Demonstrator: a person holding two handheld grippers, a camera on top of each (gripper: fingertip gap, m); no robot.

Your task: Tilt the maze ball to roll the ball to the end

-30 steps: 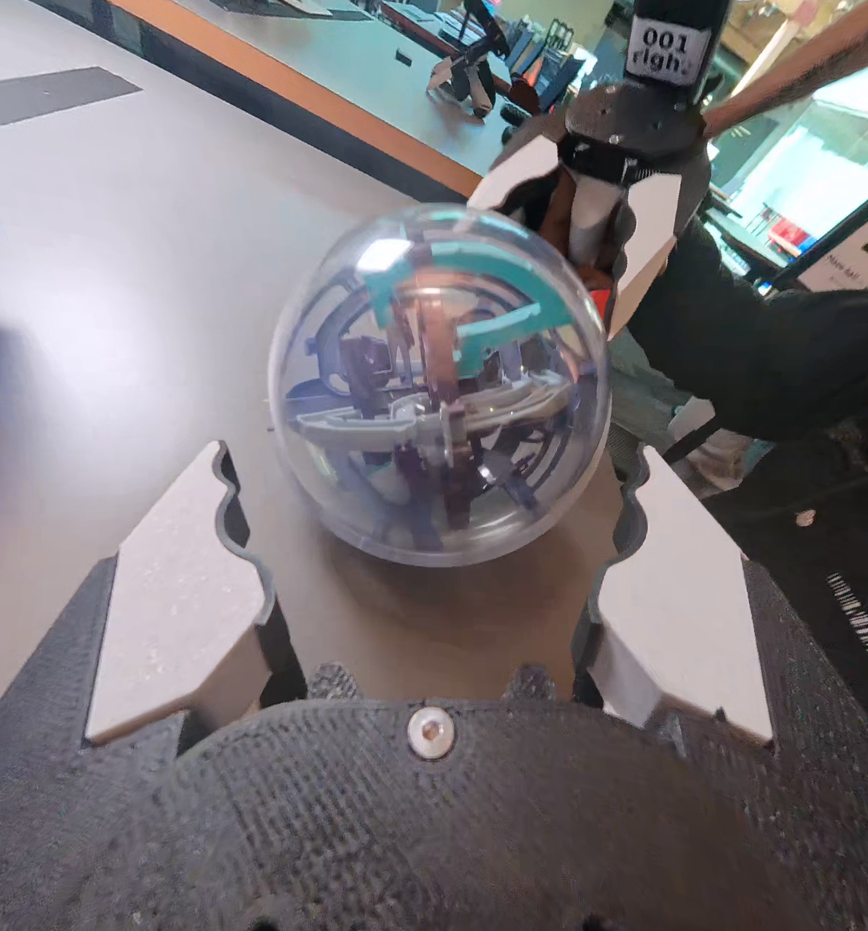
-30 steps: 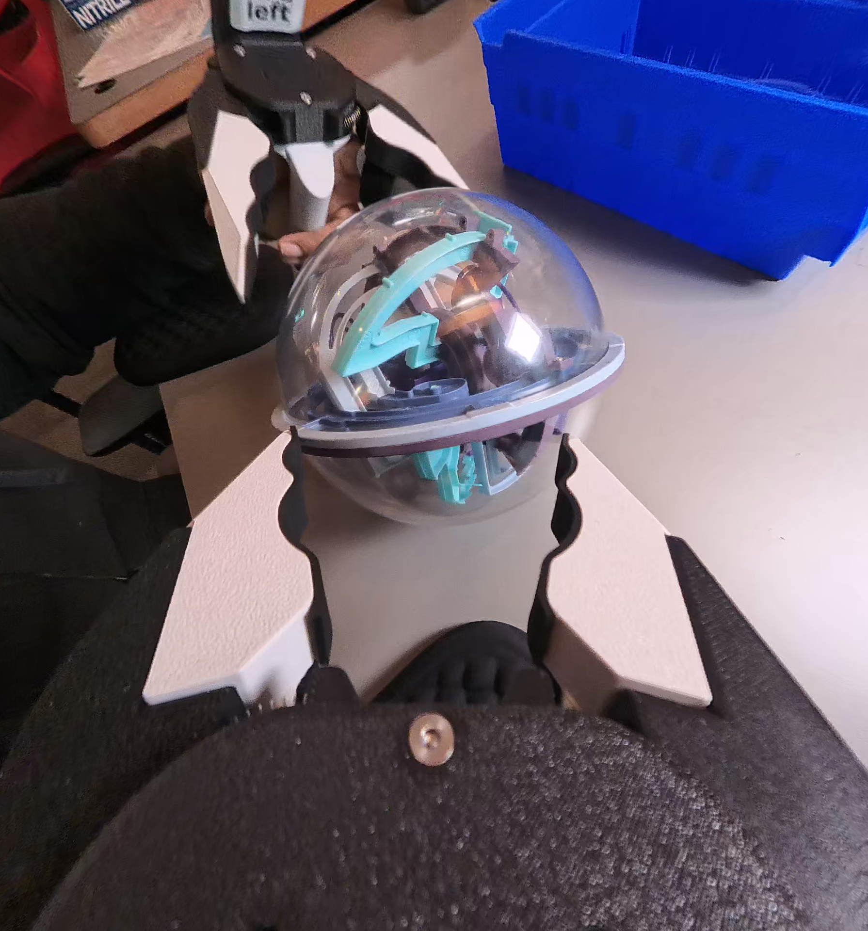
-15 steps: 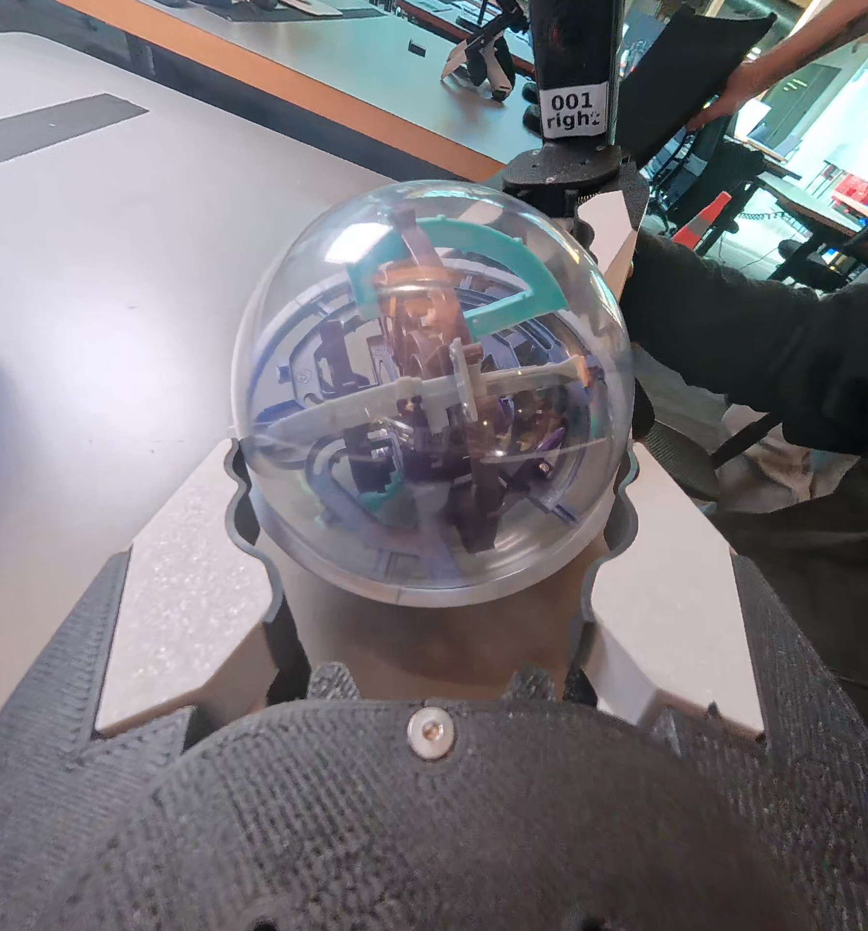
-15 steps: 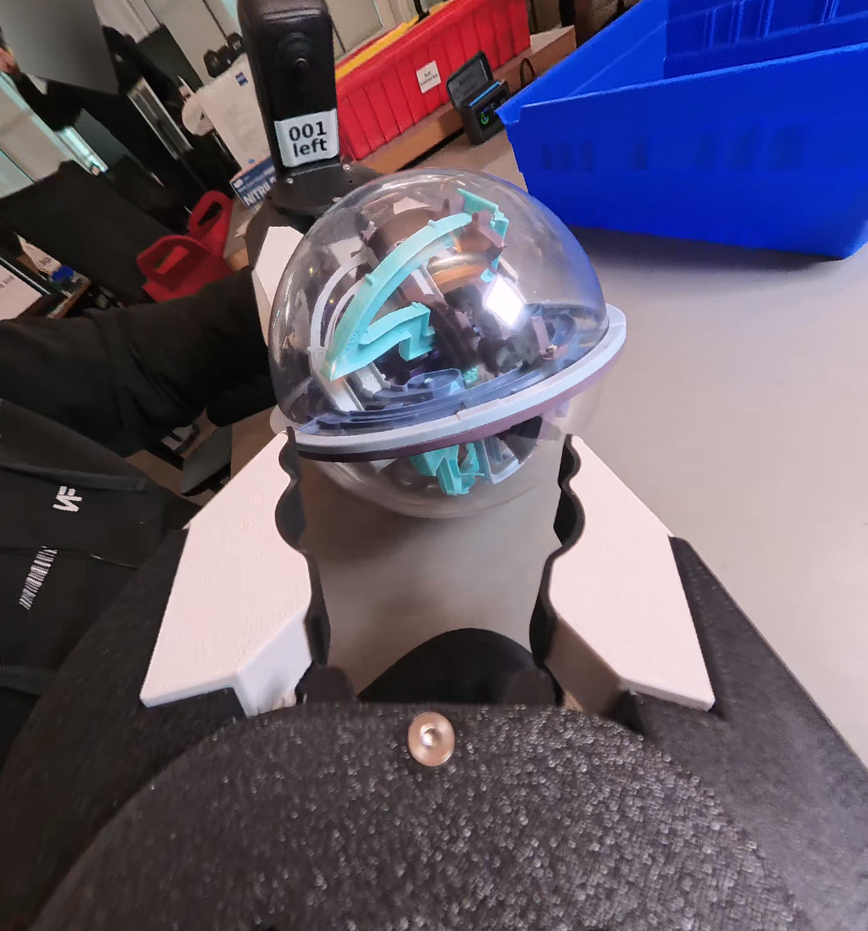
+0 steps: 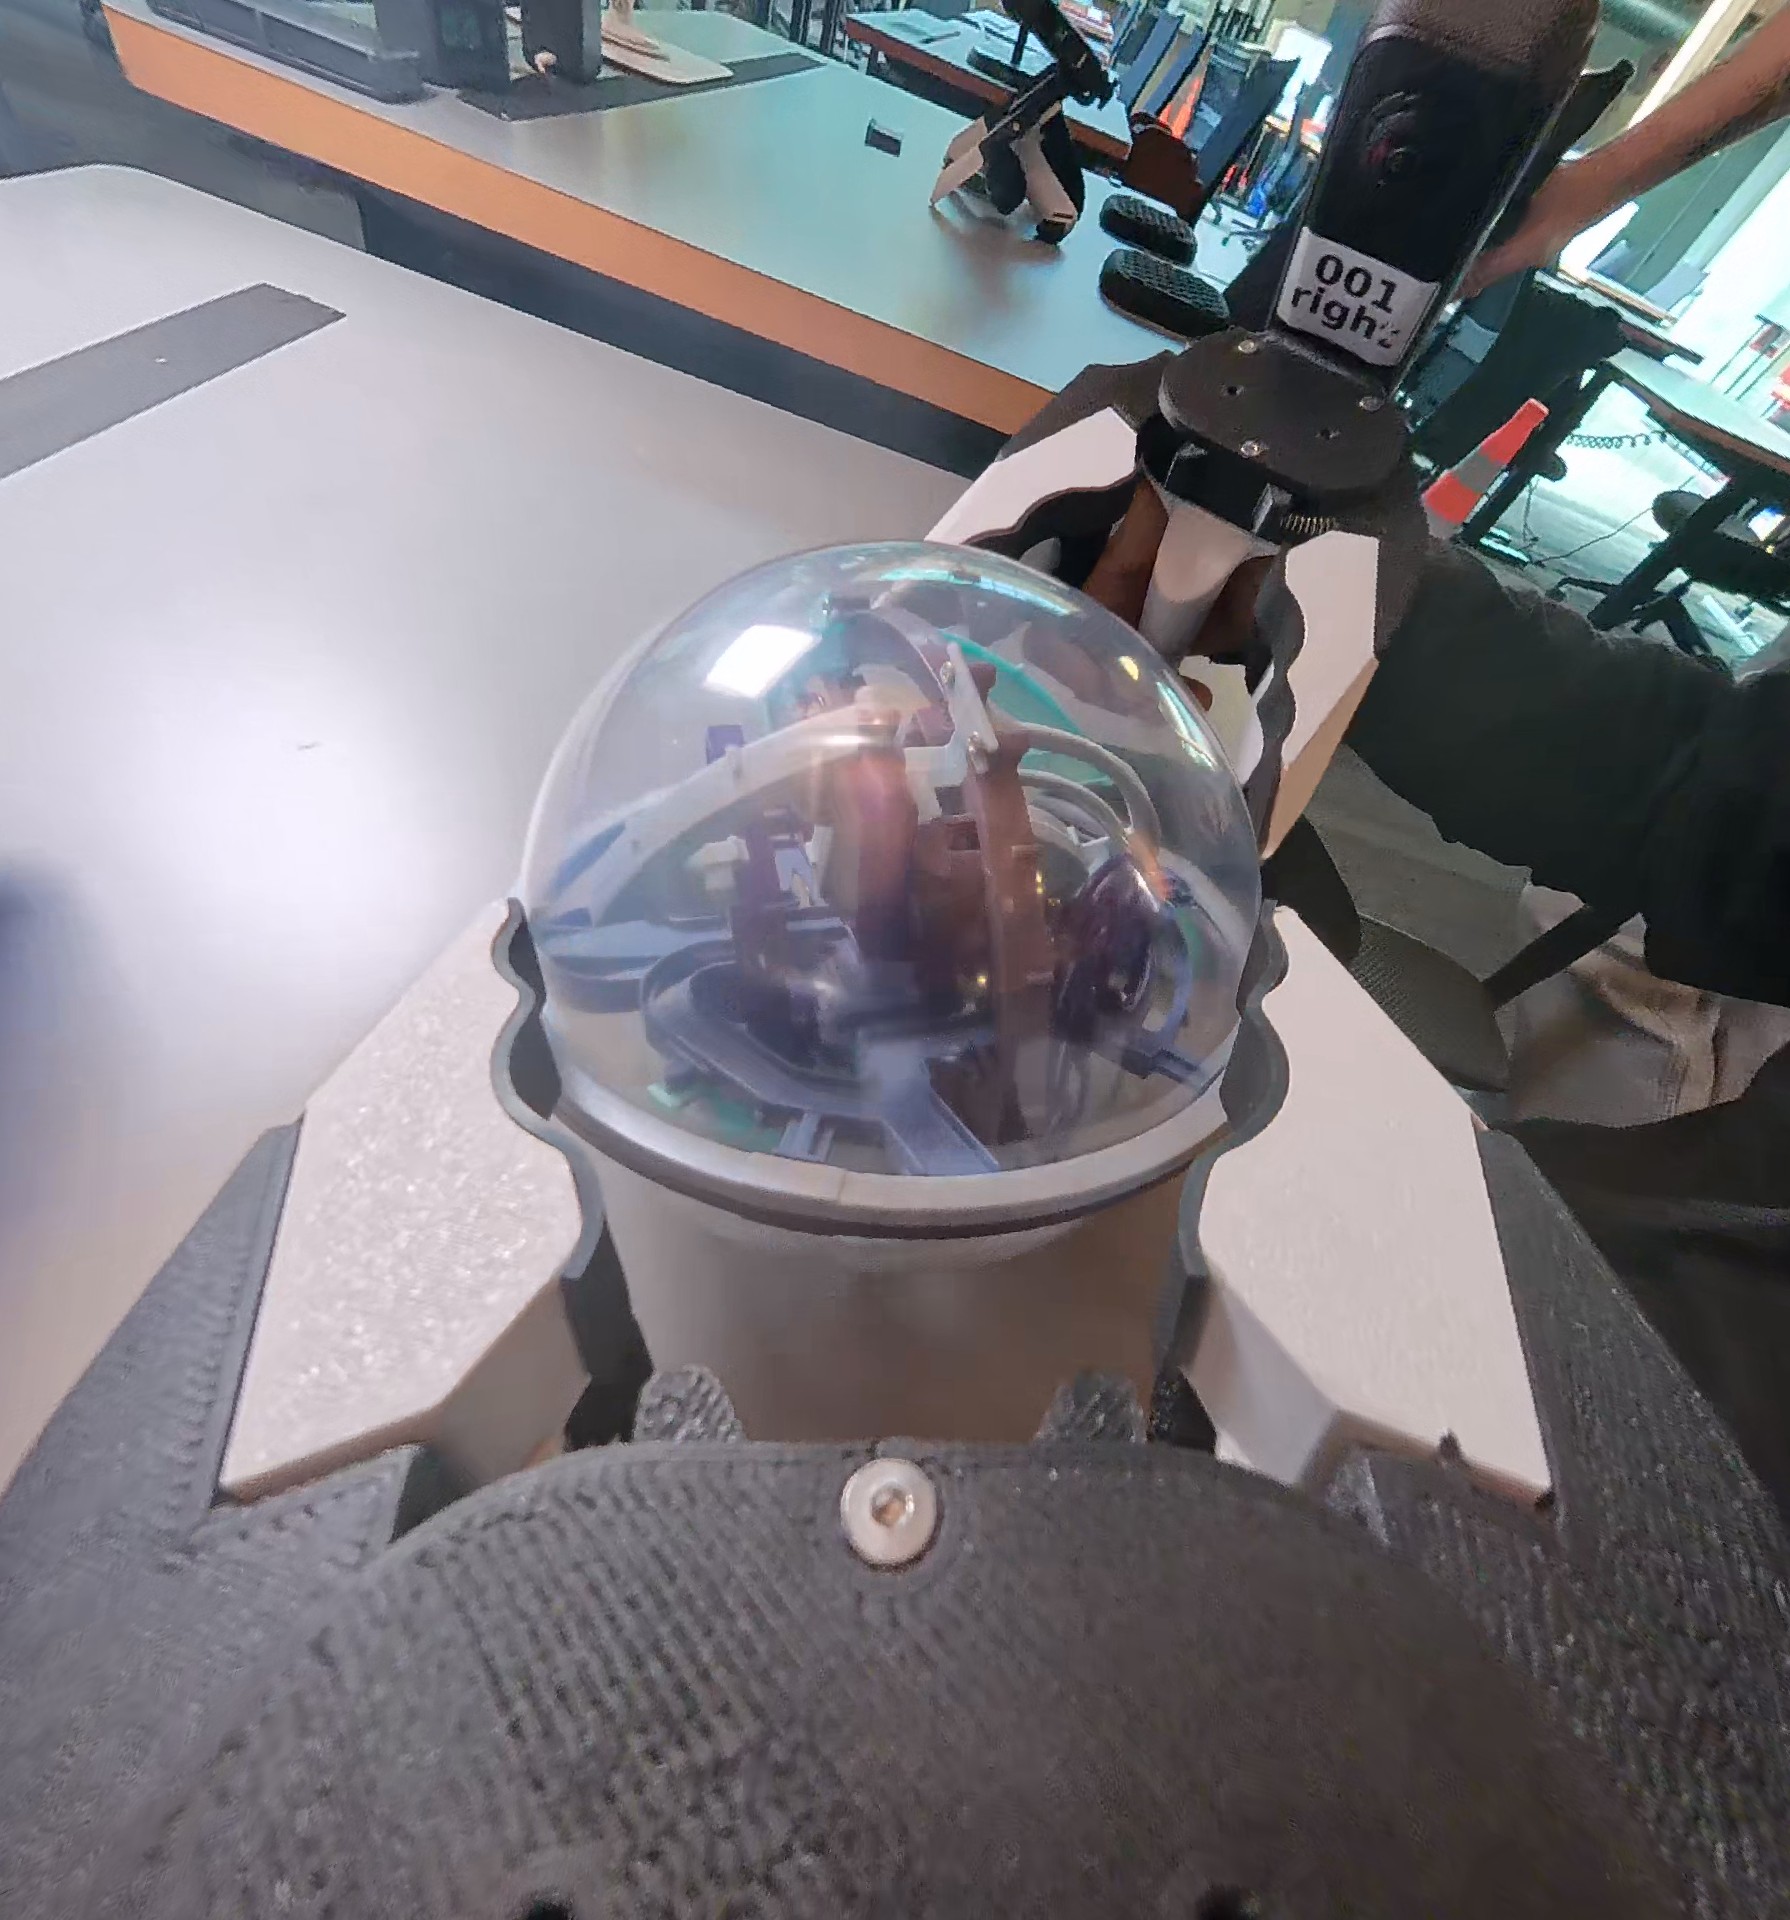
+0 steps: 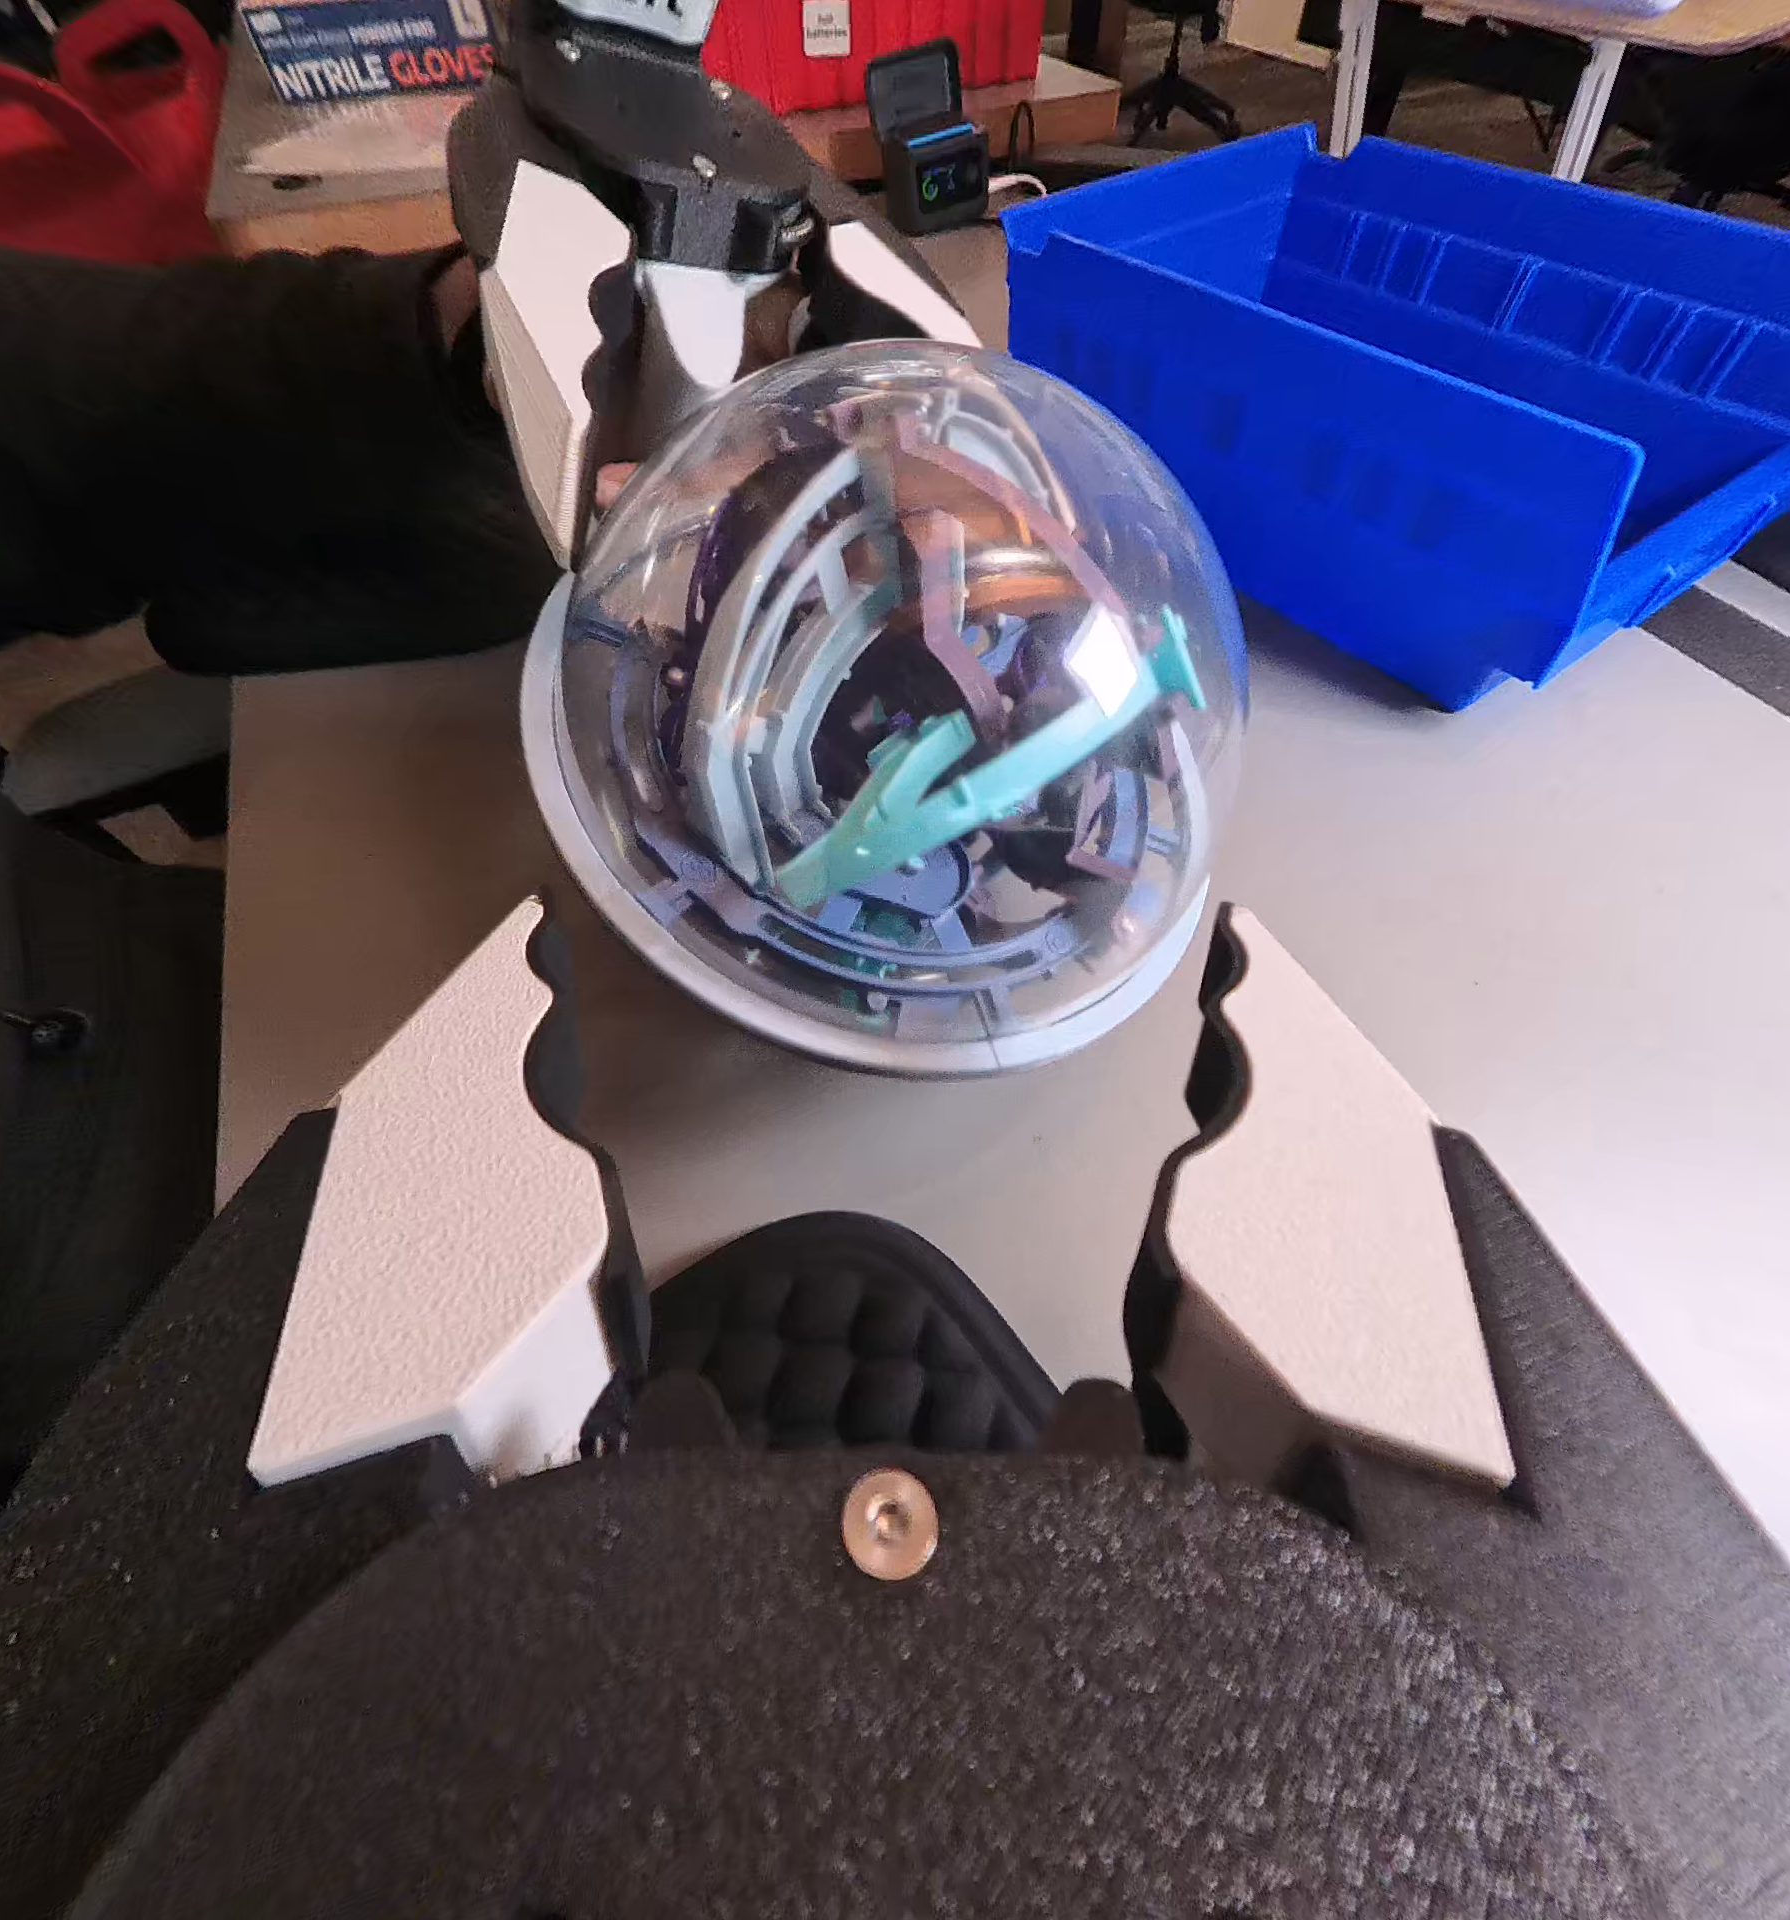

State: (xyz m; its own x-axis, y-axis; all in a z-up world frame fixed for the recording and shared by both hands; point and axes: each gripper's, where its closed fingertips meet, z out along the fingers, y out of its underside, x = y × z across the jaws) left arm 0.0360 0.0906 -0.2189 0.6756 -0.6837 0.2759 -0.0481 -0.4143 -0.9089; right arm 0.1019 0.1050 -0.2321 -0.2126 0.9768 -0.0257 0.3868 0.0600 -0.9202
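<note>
The maze ball point(image 5: 891, 914) is a clear sphere with teal, grey, brown and purple tracks inside and a grey rim. In the left wrist view it sits between my left gripper's point(image 5: 891, 925) fingers, whose dark pads press on both its sides just above the rim. In the right wrist view the ball point(image 6: 891, 707) is tilted and lies just past the tips of my right gripper point(image 6: 883, 920), which is open and does not touch it. The left gripper point(image 6: 704, 343) shows behind the ball there. The right gripper point(image 5: 1182, 613) shows beyond the ball in the left wrist view.
A blue bin point(image 6: 1390, 416) stands on the grey table point(image 6: 1493, 935) to the right of the ball. The table's edge point(image 6: 231, 935) runs close on the left, with dark sleeves and a chair beyond it. Another table with an orange edge point(image 5: 662, 260) lies farther off.
My right gripper opened and let go of the ball. My left gripper closed in on it and took hold. The ball has turned, so its rim now faces the right gripper.
</note>
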